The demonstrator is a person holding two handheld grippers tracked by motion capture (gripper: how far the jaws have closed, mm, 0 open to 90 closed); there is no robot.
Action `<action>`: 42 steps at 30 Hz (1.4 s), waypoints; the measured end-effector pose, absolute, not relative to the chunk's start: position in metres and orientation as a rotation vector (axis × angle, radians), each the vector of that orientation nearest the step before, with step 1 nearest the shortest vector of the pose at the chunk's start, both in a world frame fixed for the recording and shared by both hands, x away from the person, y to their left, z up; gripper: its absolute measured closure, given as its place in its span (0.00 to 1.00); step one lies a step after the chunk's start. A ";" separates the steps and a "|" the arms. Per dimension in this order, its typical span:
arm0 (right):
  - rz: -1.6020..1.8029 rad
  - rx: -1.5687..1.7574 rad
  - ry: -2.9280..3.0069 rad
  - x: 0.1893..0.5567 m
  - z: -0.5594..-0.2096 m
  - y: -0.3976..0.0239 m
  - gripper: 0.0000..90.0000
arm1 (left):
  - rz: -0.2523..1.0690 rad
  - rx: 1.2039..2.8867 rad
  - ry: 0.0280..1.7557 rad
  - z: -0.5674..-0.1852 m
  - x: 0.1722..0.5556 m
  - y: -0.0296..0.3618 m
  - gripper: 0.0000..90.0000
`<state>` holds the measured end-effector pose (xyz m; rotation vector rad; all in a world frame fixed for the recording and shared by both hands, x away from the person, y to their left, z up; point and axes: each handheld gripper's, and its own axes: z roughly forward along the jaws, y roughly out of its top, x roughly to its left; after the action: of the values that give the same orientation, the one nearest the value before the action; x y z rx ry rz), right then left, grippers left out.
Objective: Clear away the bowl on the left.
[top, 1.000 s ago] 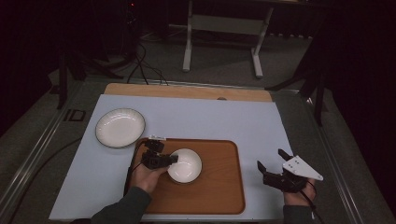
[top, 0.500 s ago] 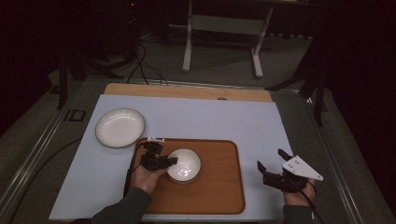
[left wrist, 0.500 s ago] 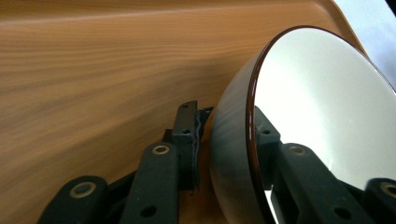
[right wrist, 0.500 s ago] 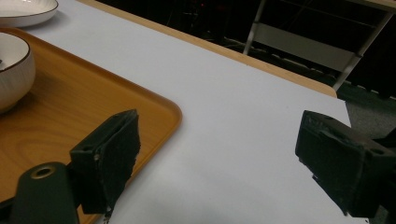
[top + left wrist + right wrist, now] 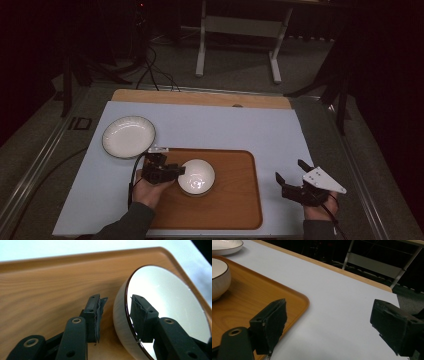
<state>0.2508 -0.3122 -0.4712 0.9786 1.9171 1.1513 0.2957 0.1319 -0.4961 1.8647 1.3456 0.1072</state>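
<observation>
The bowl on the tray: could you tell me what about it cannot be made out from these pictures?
- Left gripper view: the bowl is cut off by the right and bottom edges; one jaw hides part of its inside.
- Right gripper view: the left edge cuts it.
- High view: glare washes out its inside; the left gripper covers its left rim.

White bowl [image 5: 197,177] on wooden tray [image 5: 235,210]; white plate [image 5: 128,136] beside it on table [image 5: 240,125].
</observation>
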 end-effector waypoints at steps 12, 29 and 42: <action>1.151 0.980 1.922 0.251 -0.472 -0.312 0.15 | 0.291 1.809 1.311 -0.476 0.283 0.173 0.56; 1.157 1.001 1.919 0.253 -0.472 -0.314 0.15 | 0.615 1.751 1.377 -0.468 0.264 0.226 0.42; 1.163 1.016 1.907 0.256 -0.473 -0.319 0.15 | 0.755 1.663 1.467 -0.468 0.256 0.271 0.38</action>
<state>0.2557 -0.3188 -0.4731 1.0162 1.9075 1.1629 0.2555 0.2712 -0.4676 1.6628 1.4666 0.7550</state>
